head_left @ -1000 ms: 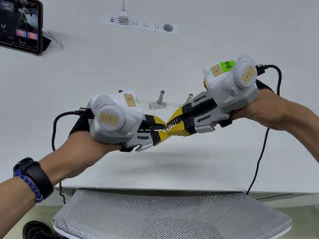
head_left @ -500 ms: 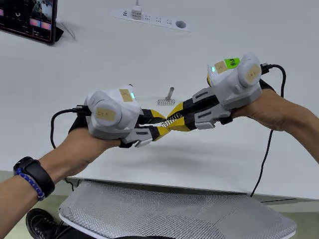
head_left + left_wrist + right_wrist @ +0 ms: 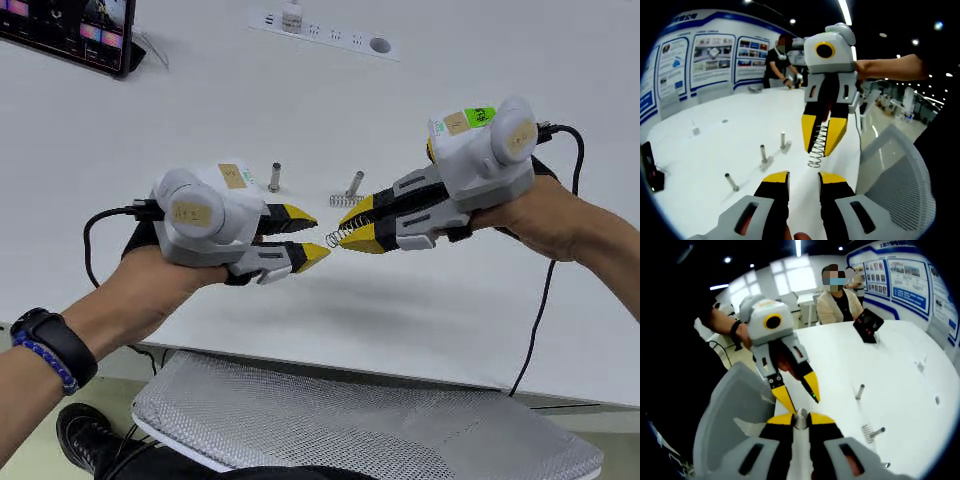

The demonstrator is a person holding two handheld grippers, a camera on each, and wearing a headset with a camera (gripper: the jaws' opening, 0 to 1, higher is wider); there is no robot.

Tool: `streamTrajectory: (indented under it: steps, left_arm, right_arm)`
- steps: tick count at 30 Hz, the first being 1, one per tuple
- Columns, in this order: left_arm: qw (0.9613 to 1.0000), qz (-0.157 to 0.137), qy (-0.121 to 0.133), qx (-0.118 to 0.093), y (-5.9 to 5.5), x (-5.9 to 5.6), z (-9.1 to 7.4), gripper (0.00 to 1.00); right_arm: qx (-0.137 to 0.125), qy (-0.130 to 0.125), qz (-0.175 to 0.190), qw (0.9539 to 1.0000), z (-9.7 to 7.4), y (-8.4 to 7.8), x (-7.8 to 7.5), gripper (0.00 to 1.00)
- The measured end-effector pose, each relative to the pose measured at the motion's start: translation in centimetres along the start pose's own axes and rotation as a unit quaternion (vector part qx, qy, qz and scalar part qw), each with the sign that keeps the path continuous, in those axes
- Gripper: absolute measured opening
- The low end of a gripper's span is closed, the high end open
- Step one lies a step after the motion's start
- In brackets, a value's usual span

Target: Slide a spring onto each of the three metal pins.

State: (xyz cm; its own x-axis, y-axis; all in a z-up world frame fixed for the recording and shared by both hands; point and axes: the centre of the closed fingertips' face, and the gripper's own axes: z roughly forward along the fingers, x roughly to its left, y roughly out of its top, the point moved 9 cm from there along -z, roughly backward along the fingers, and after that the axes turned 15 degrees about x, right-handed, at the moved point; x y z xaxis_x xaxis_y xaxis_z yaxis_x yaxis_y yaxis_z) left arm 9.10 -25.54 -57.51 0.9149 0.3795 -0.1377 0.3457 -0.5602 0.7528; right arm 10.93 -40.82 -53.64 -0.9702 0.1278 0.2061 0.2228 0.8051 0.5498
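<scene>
Sitting on white bench: pins, pwr strip, tablet.

Same build on both: left gripper and right gripper have yellow claw tips, black frames and pale grey rounded housings behind the claw. Tan labels on housings, green sticker on right. Black cable exits the end opposite each claw. Left wrist: black watch, blue bead bracelet.

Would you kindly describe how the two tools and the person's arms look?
The left tool and right tool have pale grey rounded bodies, black jaws tipped yellow, tan stickers and black cables; the right adds a green label. A black watch and blue bracelet sit on the left wrist.
</scene>
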Motion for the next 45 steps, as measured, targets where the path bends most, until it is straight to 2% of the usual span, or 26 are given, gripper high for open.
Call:
streamTrajectory:
  steps: [7, 9, 11, 15, 21, 27, 31, 35, 45]
  left_arm:
    - [0.9996, -0.018, 0.021, 0.007, -1.4, 1.0, -0.7, 0.29]
    - [0.9992, -0.024, 0.029, 0.010, -1.8, 1.3, -0.9, 0.31]
    - [0.9987, -0.033, 0.037, 0.009, -2.2, 1.7, -1.1, 0.33]
    - [0.9976, -0.043, 0.052, 0.014, -2.8, 2.3, -1.5, 0.37]
    - [0.9943, -0.068, 0.079, 0.018, -3.5, 3.3, -2.1, 0.44]
    - [0.9919, -0.074, 0.098, 0.031, -4.4, 3.9, -2.4, 0.49]
    - [0.9897, -0.088, 0.108, 0.031, -5.0, 4.5, -2.7, 0.53]
    - [0.9871, -0.096, 0.121, 0.041, -5.6, 4.9, -3.0, 0.57]
    - [0.9823, -0.126, 0.134, 0.035, -6.5, 5.9, -3.5, 0.65]
  right_arm:
    - [0.010, -0.012, 0.002, 0.9999, 0.5, 0.1, -0.5, 0.13]
    - [0.019, -0.017, 0.005, 0.9997, 0.7, 0.0, -0.7, 0.13]
    - [0.039, -0.023, 0.002, 0.9990, 1.0, -0.2, -1.0, 0.13]
    - [0.056, -0.027, -0.002, 0.9980, 1.5, -0.5, -1.4, 0.13]
    - [0.065, -0.037, -0.003, 0.9972, 1.9, -0.3, -2.2, 0.13]
    - [0.077, -0.037, -0.009, 0.9963, 2.5, -0.2, -2.8, 0.13]
    - [0.084, -0.042, -0.010, 0.9956, 2.5, -0.1, -3.5, 0.13]
    - [0.090, -0.046, -0.012, 0.9948, 2.5, 0.1, -4.3, 0.13]
    - [0.119, -0.039, -0.023, 0.9918, 2.9, 0.7, -6.1, 0.13]
